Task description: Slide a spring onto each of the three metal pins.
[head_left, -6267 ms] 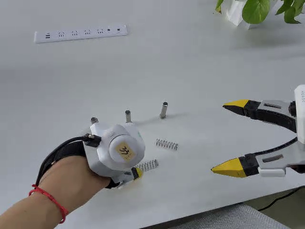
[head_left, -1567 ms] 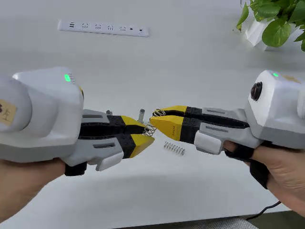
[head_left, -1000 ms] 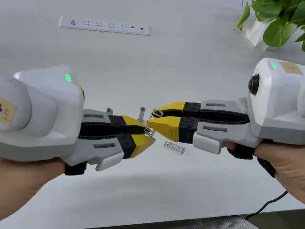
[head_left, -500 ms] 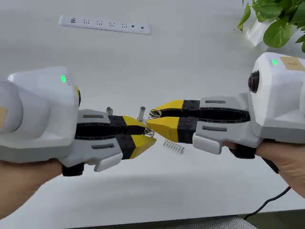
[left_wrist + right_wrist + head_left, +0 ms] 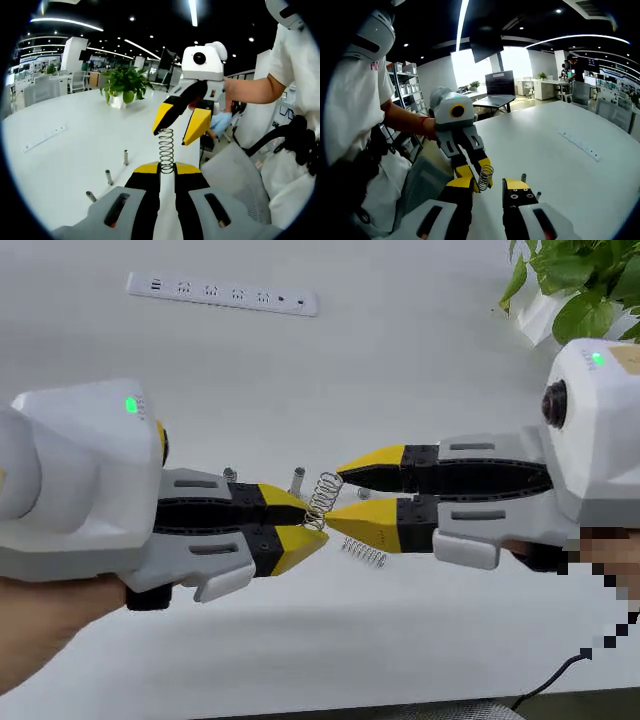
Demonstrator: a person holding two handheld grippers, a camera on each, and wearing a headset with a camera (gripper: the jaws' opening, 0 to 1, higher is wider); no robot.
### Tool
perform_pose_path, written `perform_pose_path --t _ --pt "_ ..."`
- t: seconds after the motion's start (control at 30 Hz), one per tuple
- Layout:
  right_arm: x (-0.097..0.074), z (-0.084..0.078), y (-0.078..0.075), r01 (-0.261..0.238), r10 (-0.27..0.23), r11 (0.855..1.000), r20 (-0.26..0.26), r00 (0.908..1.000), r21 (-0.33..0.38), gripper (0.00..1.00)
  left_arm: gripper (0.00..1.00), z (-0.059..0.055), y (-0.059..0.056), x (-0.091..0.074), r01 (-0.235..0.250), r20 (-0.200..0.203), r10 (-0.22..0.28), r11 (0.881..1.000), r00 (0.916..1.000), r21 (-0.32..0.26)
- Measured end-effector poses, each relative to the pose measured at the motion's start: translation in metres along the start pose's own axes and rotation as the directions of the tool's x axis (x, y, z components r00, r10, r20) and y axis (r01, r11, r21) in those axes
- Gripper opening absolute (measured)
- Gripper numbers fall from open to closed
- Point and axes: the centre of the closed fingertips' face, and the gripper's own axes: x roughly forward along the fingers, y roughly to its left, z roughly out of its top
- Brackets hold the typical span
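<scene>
My left gripper (image 5: 303, 526) is shut on one end of a small metal spring (image 5: 322, 500), which sticks out past its yellow tips (image 5: 166, 169). In the left gripper view the spring (image 5: 166, 146) stands up from the jaws. My right gripper (image 5: 335, 496) faces it from the right, open, its tips above and below the spring's free end. In the right gripper view the spring (image 5: 485, 176) sits just off my right gripper's (image 5: 490, 184) left tip. Three metal pins (image 5: 108, 177) stand upright on the white table; two pins (image 5: 297, 478) show behind the grippers. A second spring (image 5: 364, 552) lies on the table below them.
A white power strip (image 5: 222, 293) lies at the table's far side. A potted plant (image 5: 580, 280) stands at the far right corner. A black cable (image 5: 560, 675) hangs off the table's near edge at the right. A person's body and a chair are close behind.
The right gripper has opened and let go of the spring, drawing back slightly to the right. The spring now stands free from the left gripper's tips.
</scene>
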Motion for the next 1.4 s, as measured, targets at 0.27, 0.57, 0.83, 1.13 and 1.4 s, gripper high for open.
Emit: perform_pose_path --t 0.27,0.57,0.83,1.13,1.4 --pt "-0.007 0.001 0.002 -0.149 0.112 0.975 -0.218 0.9696 -0.165 0.23 0.06 -0.002 -0.005 0.004 0.03 -0.052 -0.028 0.999 0.9982 0.042" --pt "-0.002 -0.007 0.014 -0.314 0.189 0.913 -0.413 0.8911 -0.26 0.26 0.06 -0.006 -0.013 0.008 0.067 -0.094 -0.061 0.996 0.9937 0.066" --pt "0.004 -0.016 0.019 -0.37 0.211 0.887 -0.468 0.8581 -0.278 0.21 0.06 -0.008 -0.016 0.01 0.079 -0.107 -0.071 0.994 0.9917 0.072" --pt "0.01 -0.021 0.023 -0.398 0.223 0.874 -0.497 0.8385 -0.28 0.16 0.06 -0.009 -0.02 0.012 0.092 -0.113 -0.083 0.993 0.9902 0.076" --pt "0.01 -0.022 0.023 -0.409 0.222 0.867 -0.514 0.8285 -0.285 0.11 0.06 -0.008 -0.02 0.013 0.095 -0.112 -0.087 0.993 0.9899 0.075"
